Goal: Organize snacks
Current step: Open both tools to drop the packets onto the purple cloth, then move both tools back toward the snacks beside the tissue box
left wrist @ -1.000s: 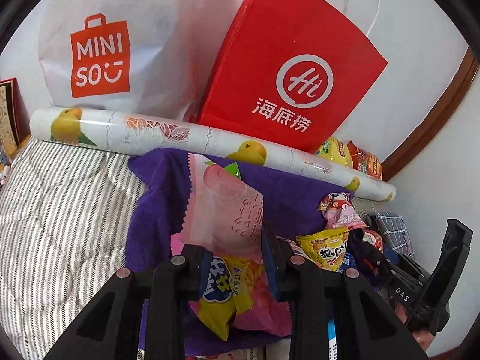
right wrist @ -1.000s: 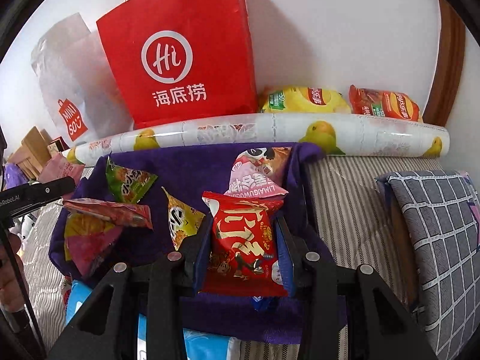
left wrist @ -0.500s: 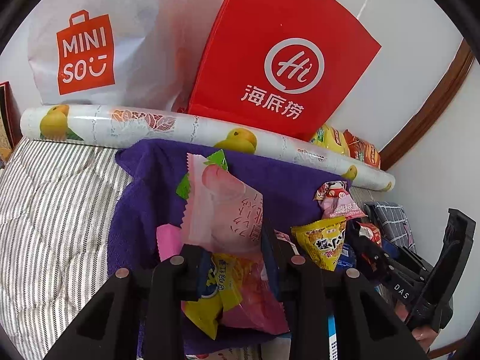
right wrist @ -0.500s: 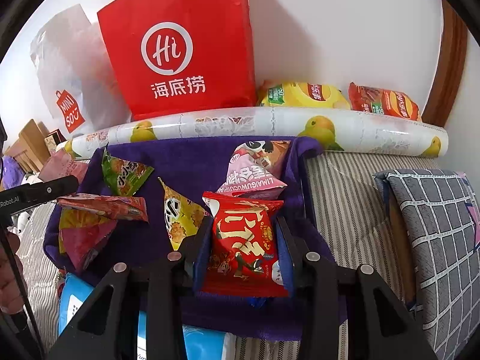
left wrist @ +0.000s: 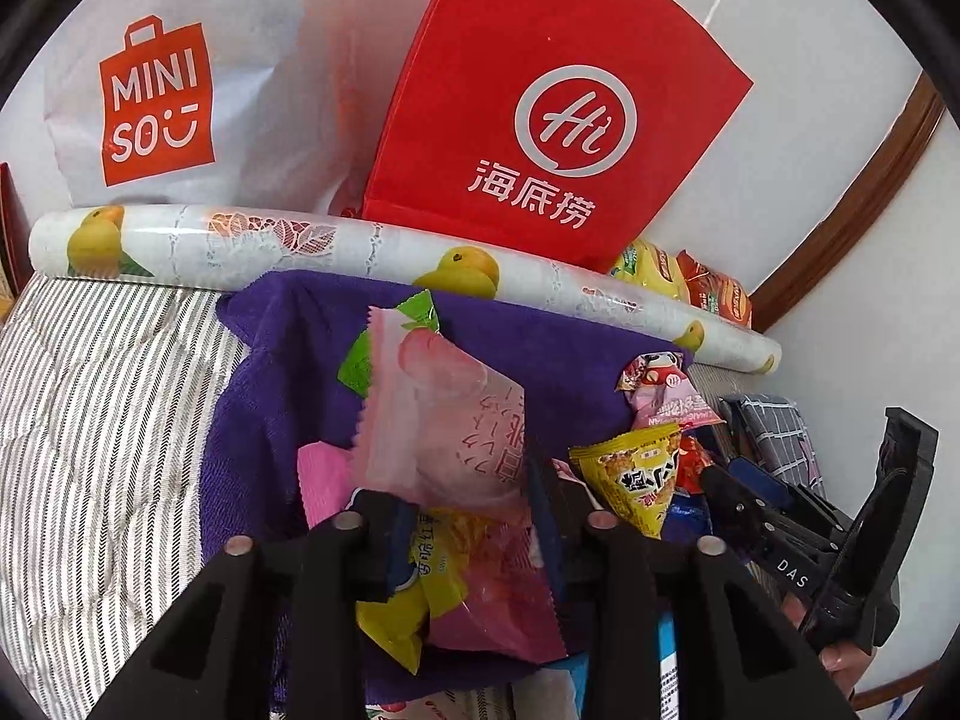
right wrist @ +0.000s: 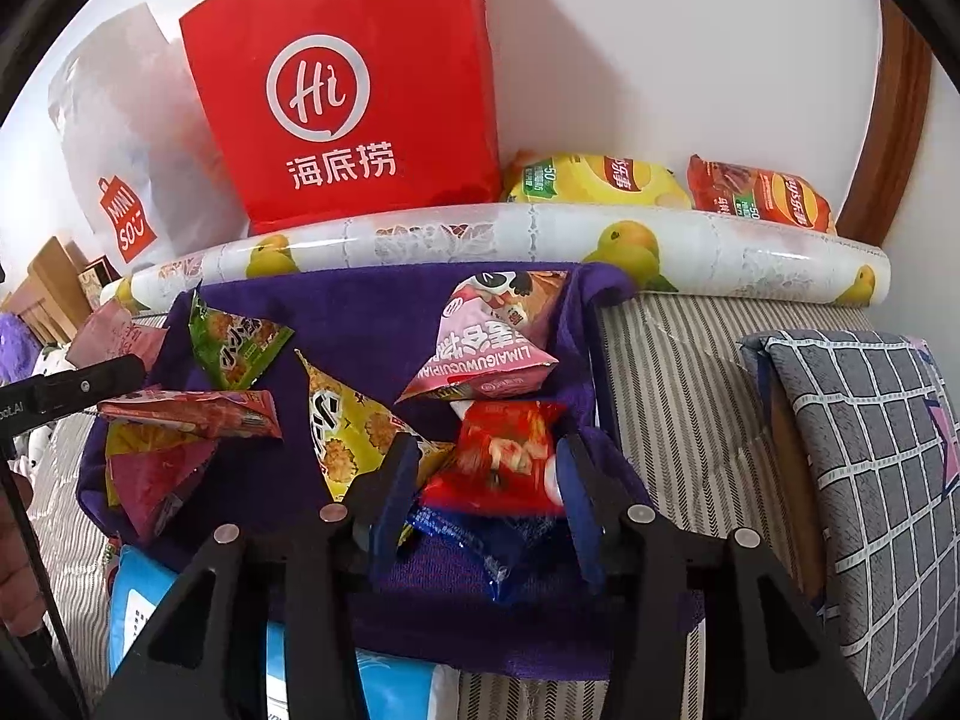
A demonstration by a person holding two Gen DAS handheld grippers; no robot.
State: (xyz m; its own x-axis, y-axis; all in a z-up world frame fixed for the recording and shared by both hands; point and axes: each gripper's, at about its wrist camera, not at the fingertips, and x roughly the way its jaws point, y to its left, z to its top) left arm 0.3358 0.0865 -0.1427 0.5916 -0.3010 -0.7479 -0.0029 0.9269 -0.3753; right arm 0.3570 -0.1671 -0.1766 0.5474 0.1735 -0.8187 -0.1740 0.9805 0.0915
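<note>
Both tools have loosened since a moment ago. The right tool [right wrist: 486,492] had the red snack packet [right wrist: 504,462] pinched upright between its pads; now its jaws are opening, the pads stand clear of the packet, and the packet, blurred, sits lower between them, over a dark blue wrapper [right wrist: 480,540] on the purple towel [right wrist: 360,324]. The left tool [left wrist: 462,516] is opening too, though only a little. The pale pink peach packet [left wrist: 438,414] and a yellow and pink packet [left wrist: 444,588] under it are still between its jaws, and from here I cannot tell whether the pads still press on them.

Other snacks lie spread on the towel, which is laid on a striped bed cover [left wrist: 102,396]: a green triangular packet [right wrist: 234,348], a yellow triangular one [right wrist: 342,432] just left of the right tool, a pink one with a panda [right wrist: 492,342] behind the red packet, and a red and yellow pair [right wrist: 174,438] at the left edge. Behind the towel runs a roll of fruit-printed paper [right wrist: 510,234], then a red Haidilao paper bag [right wrist: 348,84], a white Miniso bag [left wrist: 180,78], and two crisp bags [right wrist: 600,180] against the wall. A grey checked cushion [right wrist: 864,456] sits on the right.
</note>
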